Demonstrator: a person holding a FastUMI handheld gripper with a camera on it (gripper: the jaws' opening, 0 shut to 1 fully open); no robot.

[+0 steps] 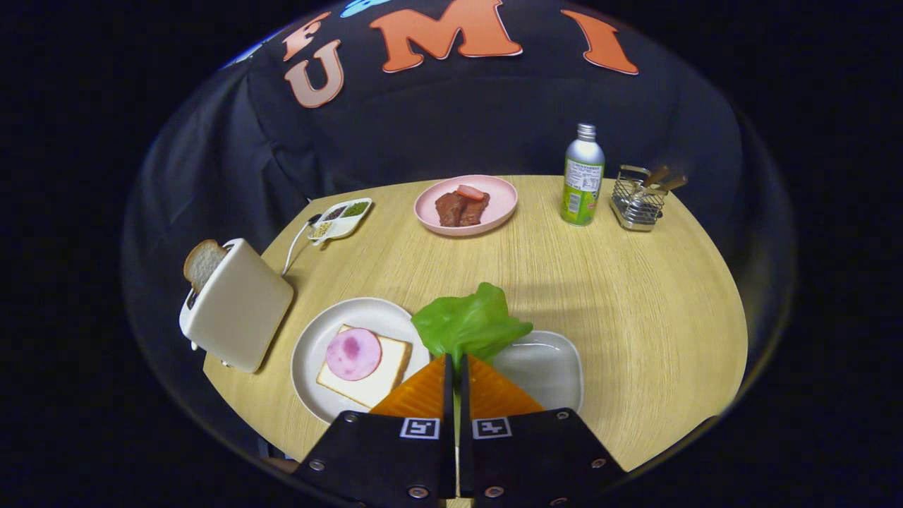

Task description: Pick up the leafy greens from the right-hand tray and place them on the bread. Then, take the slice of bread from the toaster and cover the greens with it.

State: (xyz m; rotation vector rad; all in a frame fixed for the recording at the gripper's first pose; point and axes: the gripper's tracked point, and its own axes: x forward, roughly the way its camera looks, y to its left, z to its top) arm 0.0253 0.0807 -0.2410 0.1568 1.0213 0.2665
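My gripper (455,363) has its fingers pressed together on the leafy greens (470,324), which stick out just ahead of the tips, lifted above the near edge of the right-hand tray (547,367). Down to the left of my fingers the round plate (317,353) carries the bread (381,374) with a pink slice of ham (353,353) on top. Further left stands the toaster (238,305), another slice of bread (203,263) poking up from its slot.
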